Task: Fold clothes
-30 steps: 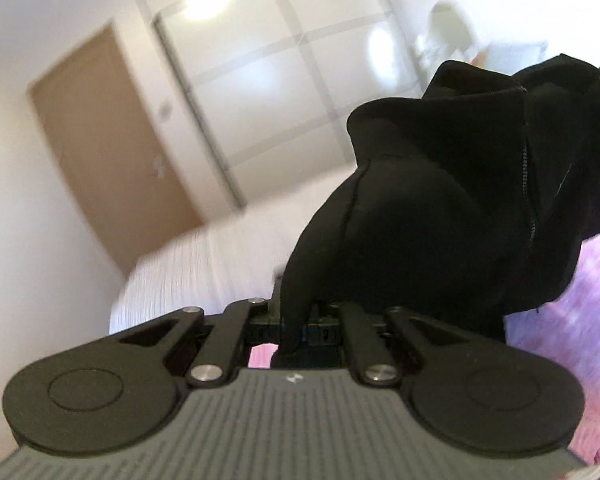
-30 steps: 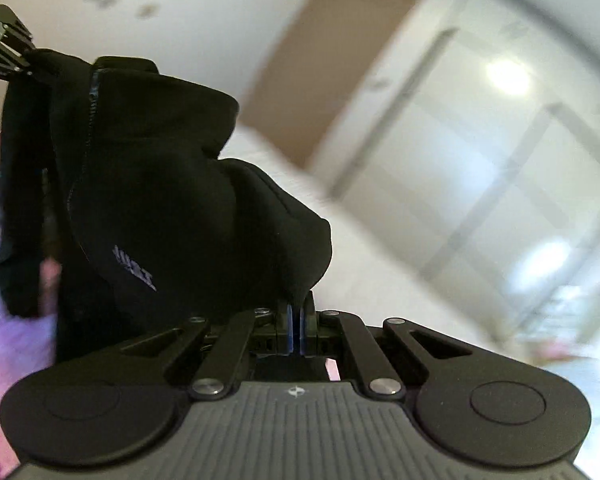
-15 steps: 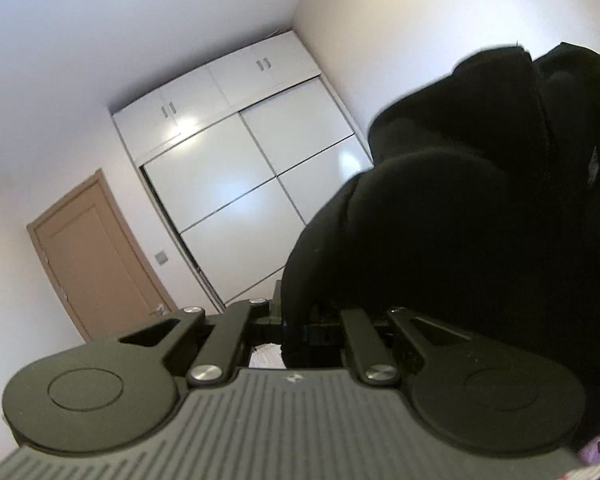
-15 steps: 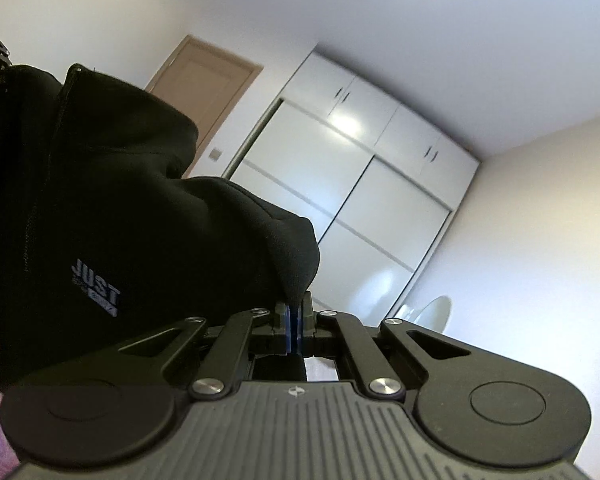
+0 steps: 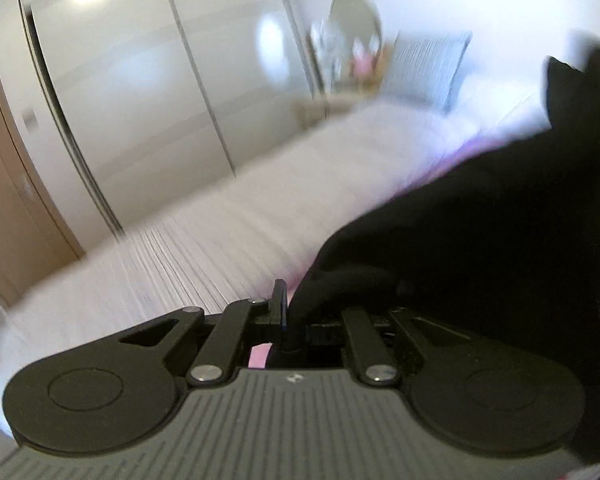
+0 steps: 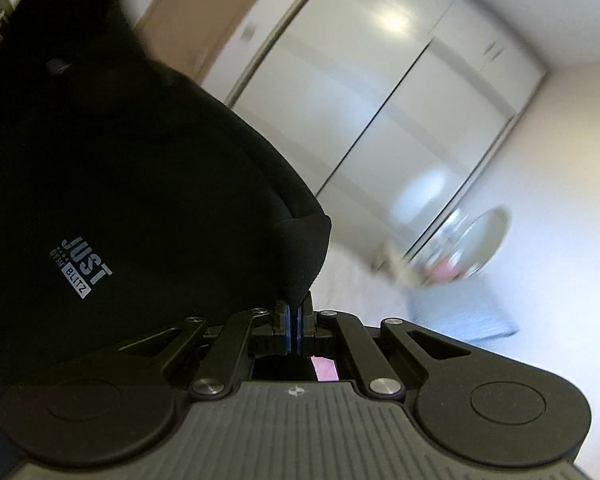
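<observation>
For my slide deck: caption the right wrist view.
Right claw shut on a corner of the black garment printed "JUST BLITZ", white wardrobe blurred behind.

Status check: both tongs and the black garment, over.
Right tongs shut on black garment. Left tongs just been opening, fabric between. Bed beneath, nothing blocking.

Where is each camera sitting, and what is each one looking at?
Left wrist view: it sits on the left hand-held gripper and looks along its fingers over a white bed toward the wardrobe doors; the black garment lies between its jaws, which have just been opening.
Right wrist view: it sits on the right hand-held gripper, looking toward the wardrobe doors, pinching a corner of the black garment.
Both show the garment, wardrobe and a round mirror; no part of the person shows.
</observation>
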A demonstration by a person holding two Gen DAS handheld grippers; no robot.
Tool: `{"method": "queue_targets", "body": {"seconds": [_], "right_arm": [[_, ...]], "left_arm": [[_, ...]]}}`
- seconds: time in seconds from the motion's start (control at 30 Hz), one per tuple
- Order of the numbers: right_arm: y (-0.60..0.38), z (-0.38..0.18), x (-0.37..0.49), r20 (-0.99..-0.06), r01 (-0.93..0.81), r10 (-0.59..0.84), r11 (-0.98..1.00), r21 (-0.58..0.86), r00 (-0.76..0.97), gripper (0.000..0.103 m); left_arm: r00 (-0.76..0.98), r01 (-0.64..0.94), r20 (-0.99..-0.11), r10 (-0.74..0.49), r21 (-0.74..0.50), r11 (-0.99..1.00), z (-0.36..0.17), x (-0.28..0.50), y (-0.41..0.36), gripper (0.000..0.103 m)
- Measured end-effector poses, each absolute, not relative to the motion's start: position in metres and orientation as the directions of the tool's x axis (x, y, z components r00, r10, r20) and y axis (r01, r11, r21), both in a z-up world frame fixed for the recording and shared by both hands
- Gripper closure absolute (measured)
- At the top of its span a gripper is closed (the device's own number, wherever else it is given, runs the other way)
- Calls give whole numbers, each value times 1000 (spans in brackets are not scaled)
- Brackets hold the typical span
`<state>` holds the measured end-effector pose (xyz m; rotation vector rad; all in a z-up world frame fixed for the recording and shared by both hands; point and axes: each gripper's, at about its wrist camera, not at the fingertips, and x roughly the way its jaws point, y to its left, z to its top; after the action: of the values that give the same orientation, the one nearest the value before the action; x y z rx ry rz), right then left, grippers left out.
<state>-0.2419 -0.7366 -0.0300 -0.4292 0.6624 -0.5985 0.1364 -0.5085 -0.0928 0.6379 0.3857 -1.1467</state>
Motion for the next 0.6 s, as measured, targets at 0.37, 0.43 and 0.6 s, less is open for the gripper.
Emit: {"method": "queue_targets", "body": {"seconds": [0.37,0.43,0.6], "right_arm": [[-824,-264,-166,-794,512,-484,818,-262,367,49],[-816,-281,-193,-838,532,-434,819,-213,332,49],[-813,-298,-289,-902,647,-353,753,-116,249,40]], "left_arm": [[262,914,-855,-448,71,399,-316,163,-560,75],[205,918,-876,-437,17,397,-329,141,-541,72],[66,918,-898,-434,-115,379,-342,54,-537,68]]}}
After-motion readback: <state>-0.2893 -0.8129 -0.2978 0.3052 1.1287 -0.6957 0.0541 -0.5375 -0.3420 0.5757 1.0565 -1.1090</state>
